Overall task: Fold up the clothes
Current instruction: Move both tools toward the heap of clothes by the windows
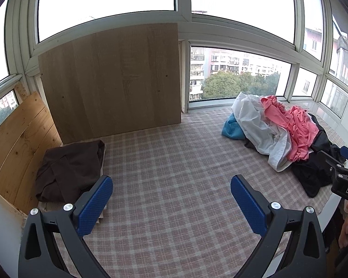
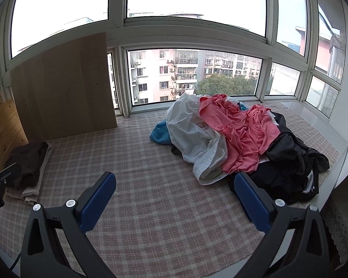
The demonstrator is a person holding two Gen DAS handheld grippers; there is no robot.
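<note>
Nearest, we hold two grippers over the checked cloth (image 1: 174,162): the left gripper (image 1: 171,199) and the right gripper (image 2: 175,197), both spread wide and empty. Further left lies one folded stack (image 1: 69,169), a brown garment on top. Further right is one loose pile (image 2: 239,139): white, pink, blue and black clothes. Behind stand two wooden boards (image 1: 113,78).

Plaid cloth (image 2: 150,208), clothes pile (image 2: 239,139), folded stack (image 2: 30,166)

Pink-checked cloth (image 1: 174,162); coral garment (image 2: 241,134); white one (image 2: 192,134); perhaps brown stack (image 1: 69,169).
</note>
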